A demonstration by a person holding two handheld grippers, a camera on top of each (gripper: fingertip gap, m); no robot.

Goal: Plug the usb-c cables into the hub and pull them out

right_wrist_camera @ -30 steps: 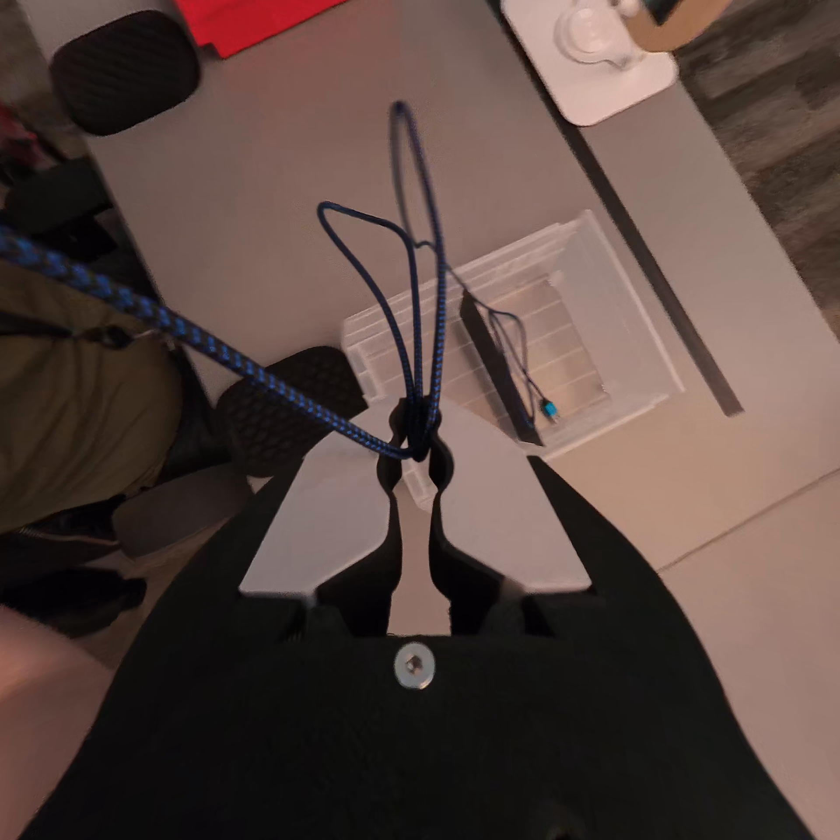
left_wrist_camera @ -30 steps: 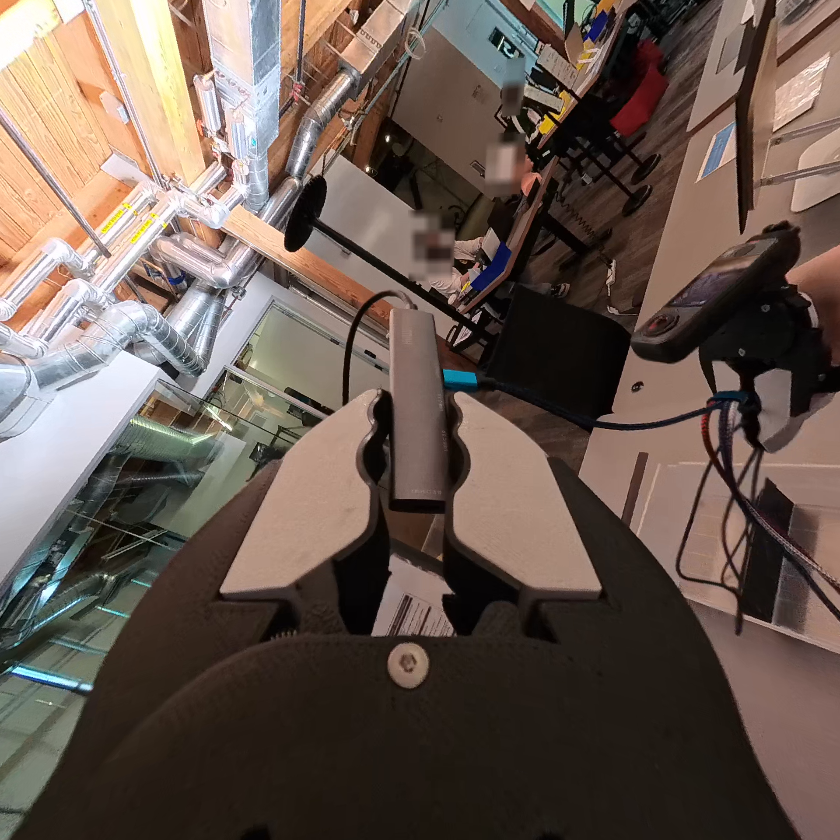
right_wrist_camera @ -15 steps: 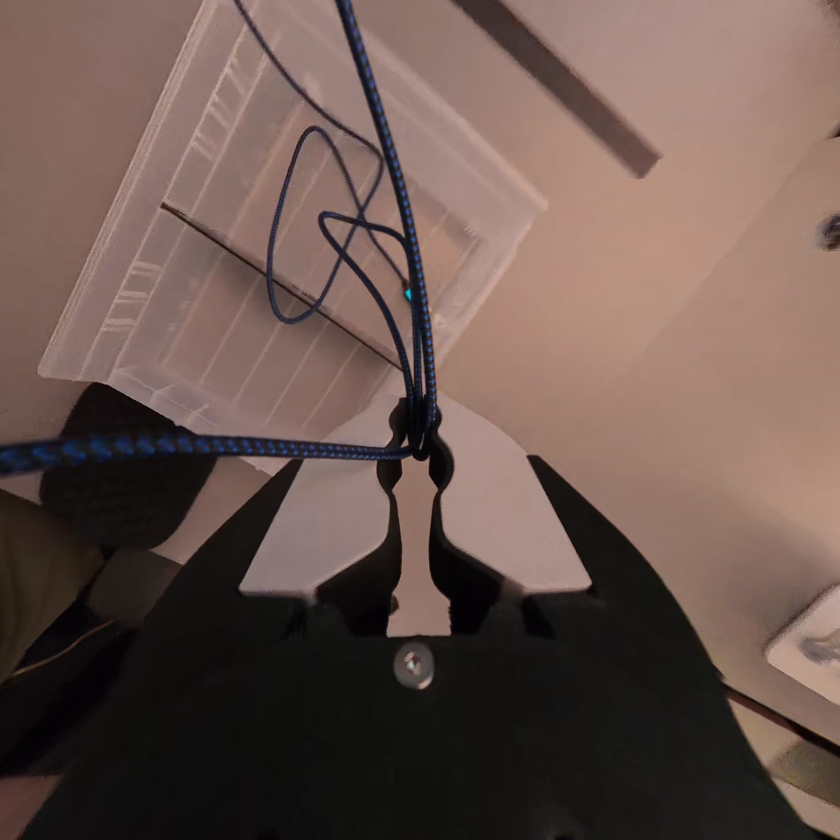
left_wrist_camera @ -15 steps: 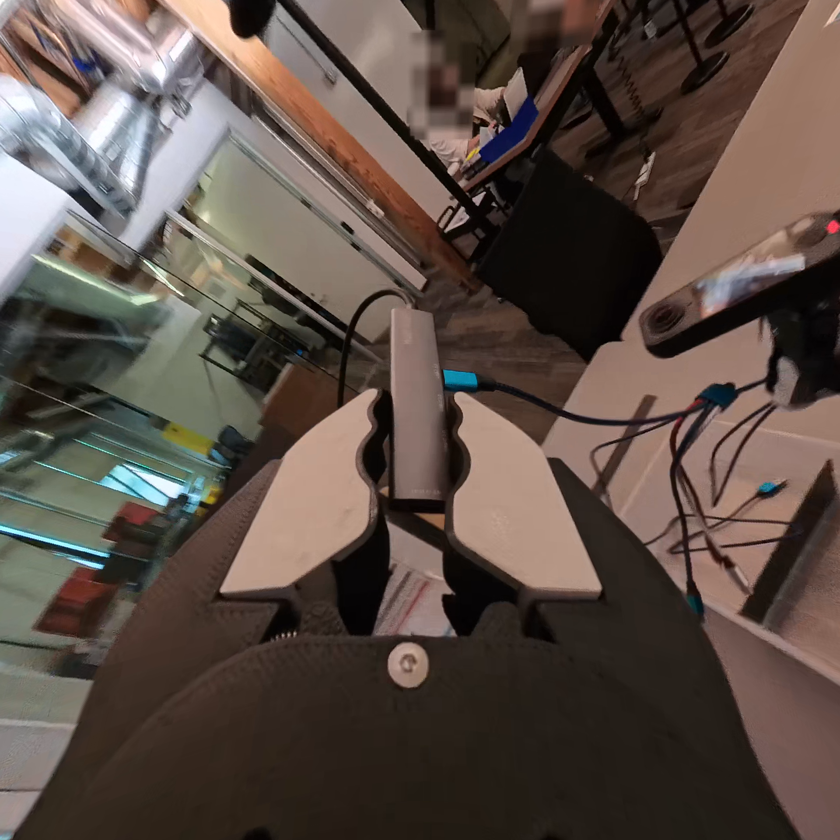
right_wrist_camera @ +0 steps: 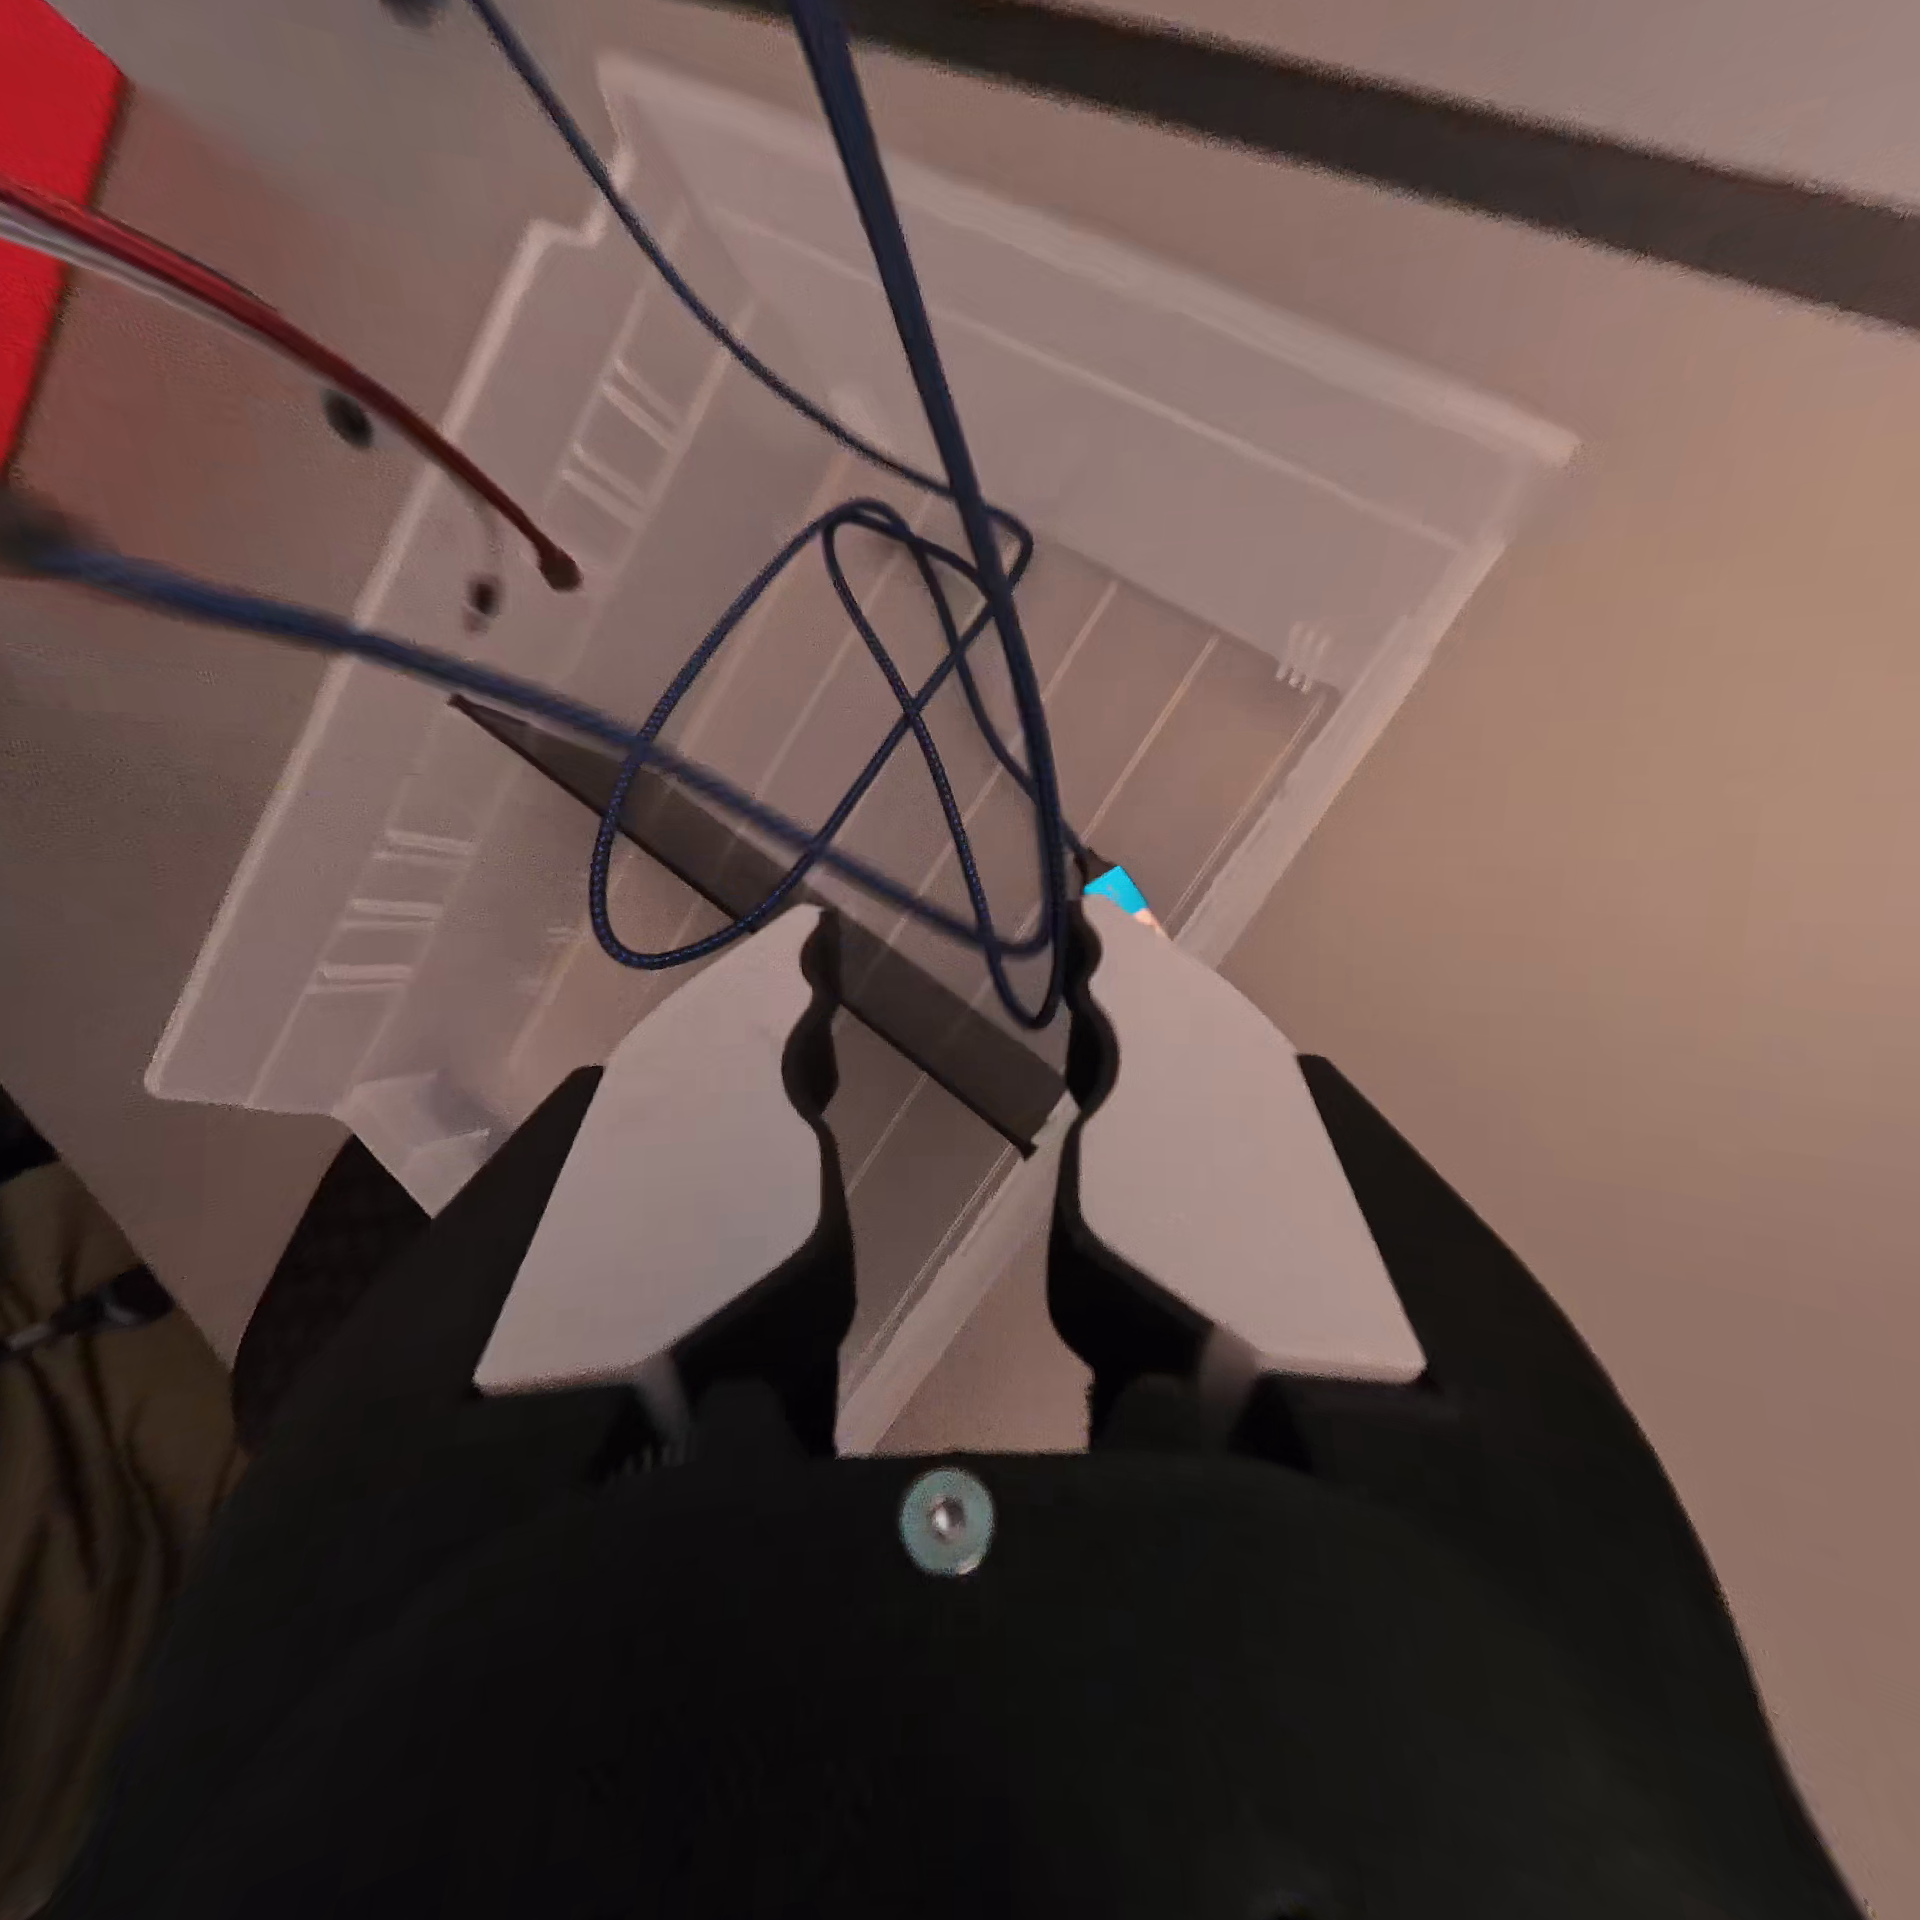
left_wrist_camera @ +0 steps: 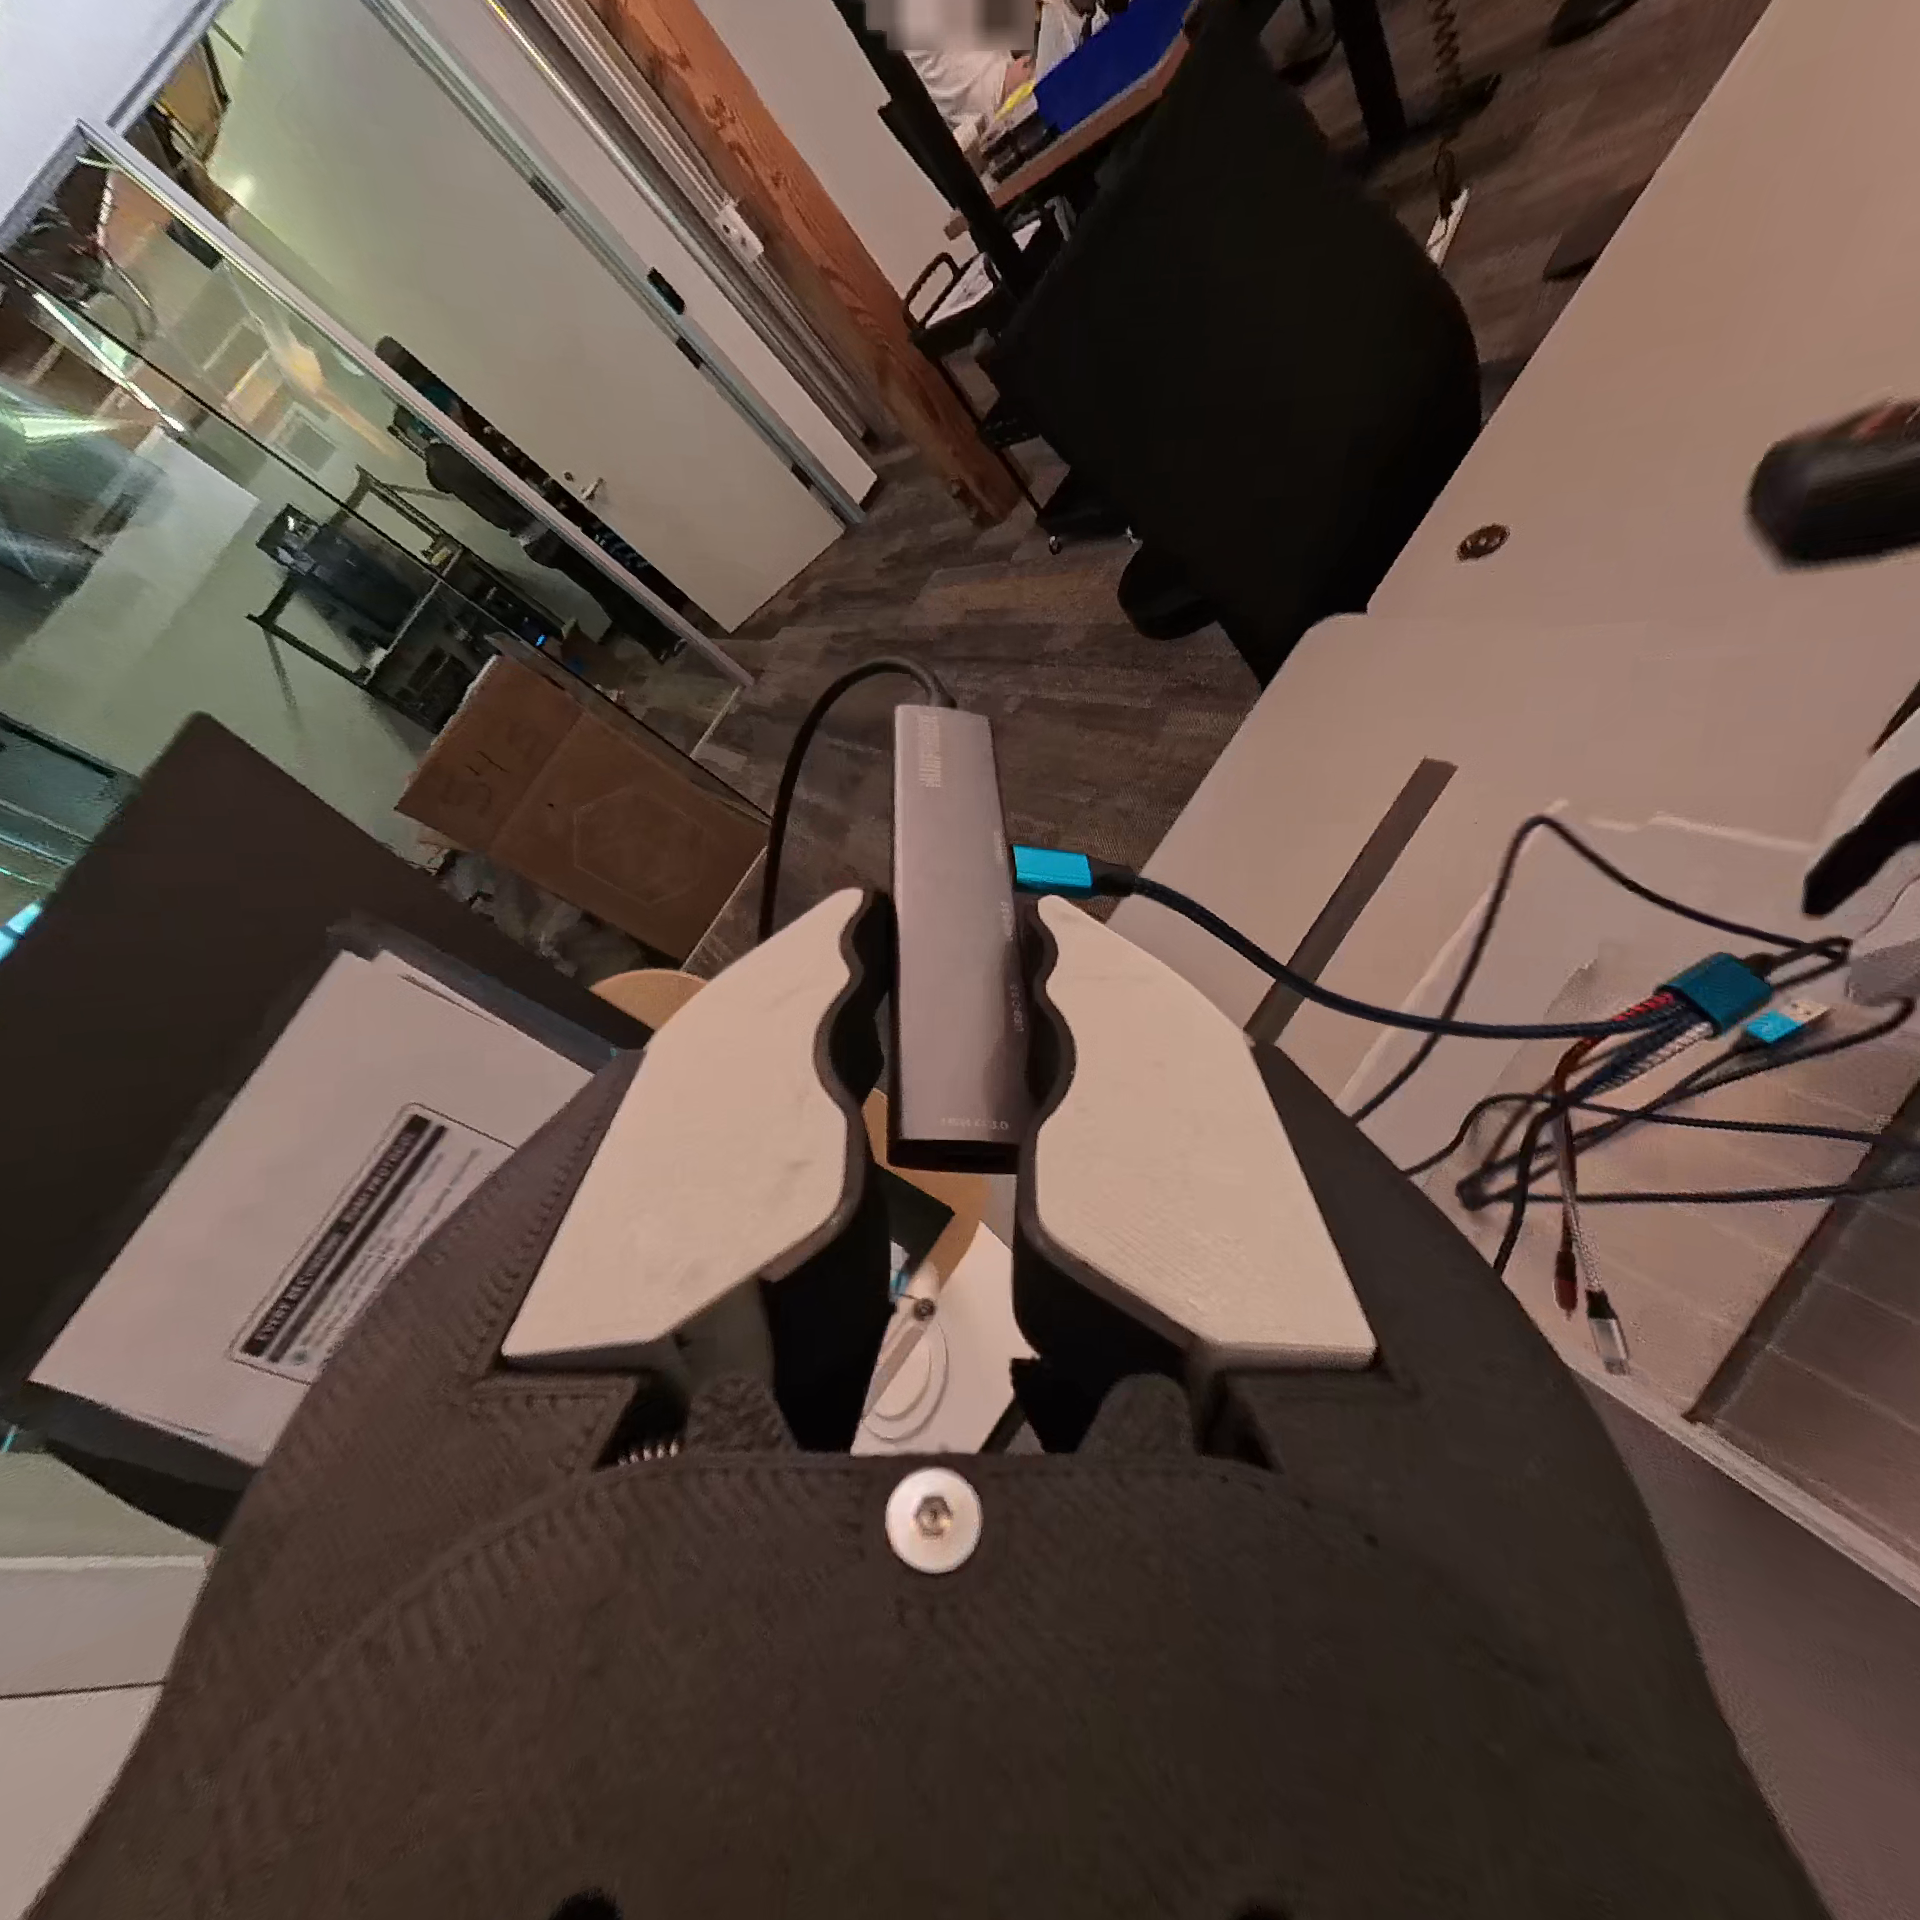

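My left gripper point(left_wrist_camera: 951, 914) is shut on a slim grey hub point(left_wrist_camera: 951, 997) and holds it in the air, pointing away. A blue USB-C plug point(left_wrist_camera: 1055, 871) sits in the hub's right side. Its dark blue cable runs right to a blue junction block point(left_wrist_camera: 1714, 992) with several loose ends. My right gripper point(right_wrist_camera: 940, 930) is open above a clear plastic tray point(right_wrist_camera: 1351, 499). A loop of blue cable point(right_wrist_camera: 1023, 997) lies in the gap against the right finger. A loose blue plug point(right_wrist_camera: 1117, 891) lies in the tray, and a red cable point(right_wrist_camera: 416, 436) hangs at the left.
The tray has a black divider point(right_wrist_camera: 727, 842) and stands on a beige table point(right_wrist_camera: 1662, 831). A black chair point(left_wrist_camera: 1247, 416), a cardboard box point(left_wrist_camera: 582, 821) and a white labelled box point(left_wrist_camera: 312, 1195) stand left of the table. A red thing point(right_wrist_camera: 42, 208) is at top left. Tip to tip, the grippers are about 35 cm apart.
My right gripper has opened and let go of the blue cable, and has moved down closer to the tray. My left gripper has tilted downward with the hub still in it.
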